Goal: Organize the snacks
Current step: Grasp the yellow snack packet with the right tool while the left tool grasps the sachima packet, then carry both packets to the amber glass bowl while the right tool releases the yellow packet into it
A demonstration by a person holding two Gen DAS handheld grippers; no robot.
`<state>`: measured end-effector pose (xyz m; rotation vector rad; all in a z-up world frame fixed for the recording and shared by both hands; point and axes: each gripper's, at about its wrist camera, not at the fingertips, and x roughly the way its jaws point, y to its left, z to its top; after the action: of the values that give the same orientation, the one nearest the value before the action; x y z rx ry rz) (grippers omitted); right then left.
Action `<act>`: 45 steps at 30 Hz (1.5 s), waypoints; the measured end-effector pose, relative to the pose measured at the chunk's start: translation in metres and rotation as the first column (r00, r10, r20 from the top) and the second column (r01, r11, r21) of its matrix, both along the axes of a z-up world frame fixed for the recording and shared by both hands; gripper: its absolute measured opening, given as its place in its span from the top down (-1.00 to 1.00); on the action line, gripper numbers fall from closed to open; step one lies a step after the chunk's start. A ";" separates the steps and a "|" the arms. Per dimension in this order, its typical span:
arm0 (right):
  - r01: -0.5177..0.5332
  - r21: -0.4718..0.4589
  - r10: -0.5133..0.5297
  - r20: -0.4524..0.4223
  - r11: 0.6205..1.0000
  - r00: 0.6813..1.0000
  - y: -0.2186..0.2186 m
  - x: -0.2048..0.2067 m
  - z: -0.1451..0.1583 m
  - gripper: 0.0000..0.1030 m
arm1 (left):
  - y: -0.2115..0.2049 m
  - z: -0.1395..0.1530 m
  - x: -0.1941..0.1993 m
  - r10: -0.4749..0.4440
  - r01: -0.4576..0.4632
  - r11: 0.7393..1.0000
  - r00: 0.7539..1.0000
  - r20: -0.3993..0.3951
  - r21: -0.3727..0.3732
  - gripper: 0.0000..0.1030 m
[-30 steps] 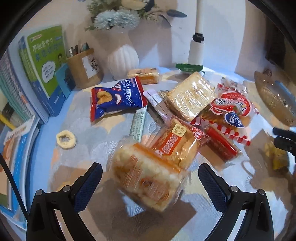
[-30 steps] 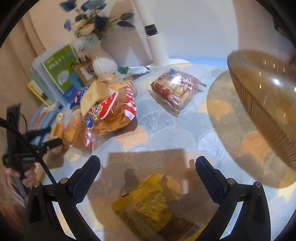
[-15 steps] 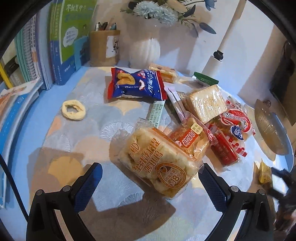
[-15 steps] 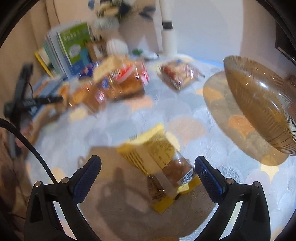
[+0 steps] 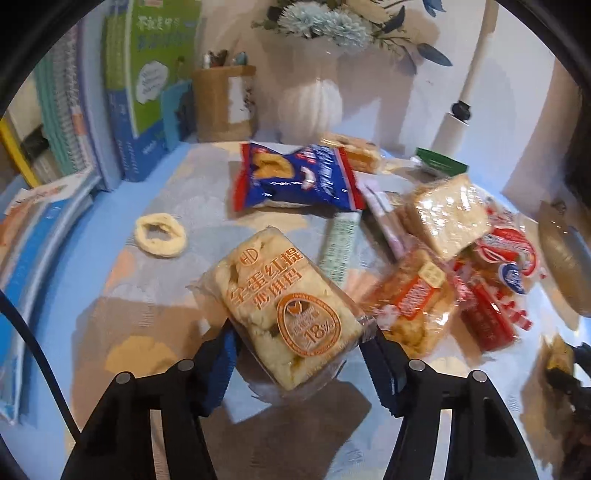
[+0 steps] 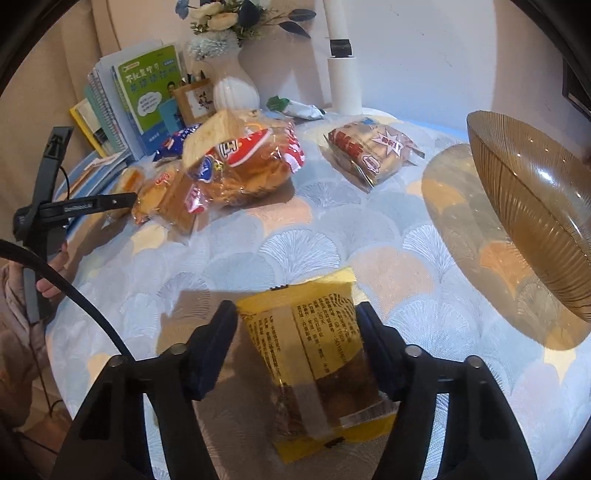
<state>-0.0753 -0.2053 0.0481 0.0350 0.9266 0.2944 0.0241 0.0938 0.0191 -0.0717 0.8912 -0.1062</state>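
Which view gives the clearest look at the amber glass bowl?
The right wrist view: the amber glass bowl fills its right side, with ribbed wall and rim sharp, though its far edge is cut off by the frame. The left wrist view catches only a small, blurred sliver of it at the right edge, behind the snack pile.

A white ribbed ceramic vase [image 5: 314, 107] of pale blue and white flowers [image 5: 325, 26] stands at the back beside a tan pen holder [image 5: 224, 101]. Green and blue books [image 5: 147, 85] lean left of it. A white lamp post [image 6: 341, 55] rises behind the patterned tablecloth [image 6: 314, 240].
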 end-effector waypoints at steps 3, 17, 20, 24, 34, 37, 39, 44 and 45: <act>0.015 0.054 -0.015 -0.004 0.998 1.000 -0.007 0.000 0.000 0.17 | 0.005 0.004 -0.004 0.012 -0.012 1.000 1.000 0.013 -0.003 -0.11; 0.049 0.189 -0.054 0.020 0.981 0.998 -0.017 -0.005 0.008 0.25 | 0.004 0.044 -0.030 0.008 -0.007 1.000 0.992 0.123 -0.003 0.11; 0.045 0.233 -0.054 0.031 0.971 0.998 -0.019 -0.006 0.013 0.25 | 0.001 0.054 -0.033 0.001 -0.001 1.000 0.989 0.150 0.005 0.12; 0.055 0.265 -0.068 0.039 0.963 0.997 -0.022 0.001 0.016 0.25 | -0.004 0.052 -0.028 -0.021 0.017 0.999 0.990 0.140 0.032 0.12; 0.036 0.277 -0.049 0.037 0.960 0.998 -0.018 0.012 0.026 0.25 | -0.014 -0.004 0.009 -0.040 0.047 0.987 0.998 -0.049 0.153 0.06; 0.044 0.301 -0.058 0.038 0.952 0.998 -0.020 0.013 0.028 0.25 | -0.004 0.007 0.004 0.025 -0.022 0.992 0.999 -0.026 0.122 0.10; 0.054 0.334 -0.079 0.060 0.941 0.995 -0.028 0.014 0.036 0.25 | -0.003 0.027 -0.007 0.034 -0.040 0.991 0.998 0.044 0.126 0.10; 0.108 0.399 -0.176 0.137 0.910 0.975 -0.067 0.019 0.073 0.25 | -0.039 0.076 -0.011 -0.054 0.036 0.986 0.993 0.106 0.163 0.10; 0.115 0.403 -0.188 0.145 0.908 0.971 -0.074 0.020 0.079 0.25 | -0.052 0.087 -0.009 -0.077 0.057 0.985 0.990 0.121 0.162 0.10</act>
<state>-0.0548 -0.2793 0.1269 0.4439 0.6676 0.3286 0.0153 0.0417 0.1057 0.1125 0.7719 -0.1015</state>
